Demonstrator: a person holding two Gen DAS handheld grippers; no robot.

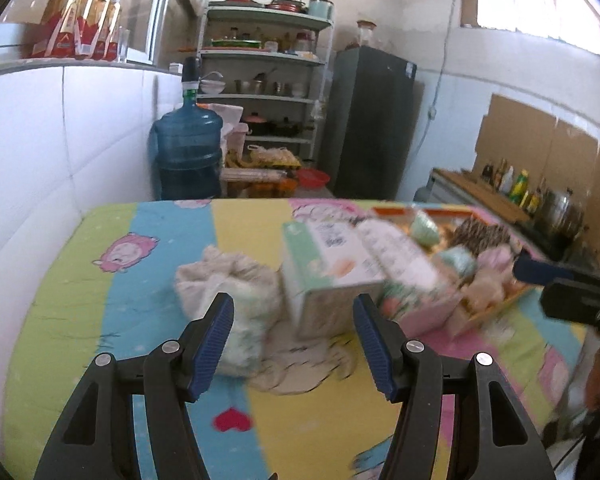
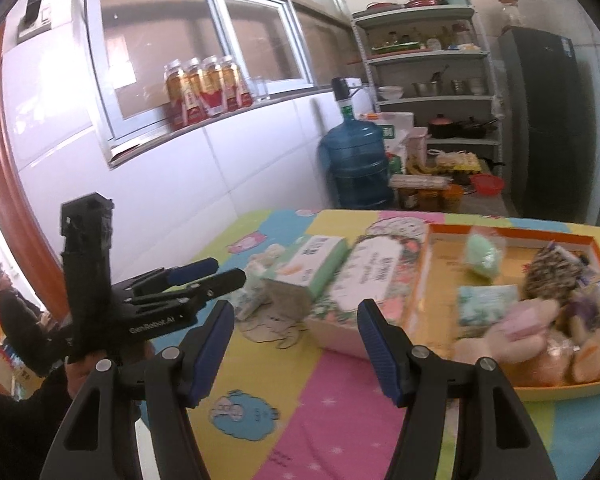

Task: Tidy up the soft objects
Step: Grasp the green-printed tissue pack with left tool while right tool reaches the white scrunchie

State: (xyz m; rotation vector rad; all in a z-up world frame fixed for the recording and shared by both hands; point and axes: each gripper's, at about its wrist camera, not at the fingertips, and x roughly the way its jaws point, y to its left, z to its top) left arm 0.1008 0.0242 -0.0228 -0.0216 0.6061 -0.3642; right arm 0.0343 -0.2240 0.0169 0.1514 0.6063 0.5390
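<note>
Both tongs, left tongs [image 1: 294,344] and right tongs [image 2: 294,346], are hovering wide open and empty over the striped bench [image 1: 100,320]. Soft toys [image 2: 540,332] are lying in the orange tray [image 2: 512,236], far right; a cloth bundle [image 1: 236,292] is sitting beside the tissue packs [image 1: 328,276].

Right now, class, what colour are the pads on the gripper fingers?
Dark blue, ribbed pads on black fingers; clearest in the right wrist view.

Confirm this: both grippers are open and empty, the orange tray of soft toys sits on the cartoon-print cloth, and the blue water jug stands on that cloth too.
Wrong on the blue water jug: the right wrist view shows it beyond the cartoon-print cloth, by the white wall. The rest holds: left gripper, right gripper, orange tray.
</note>
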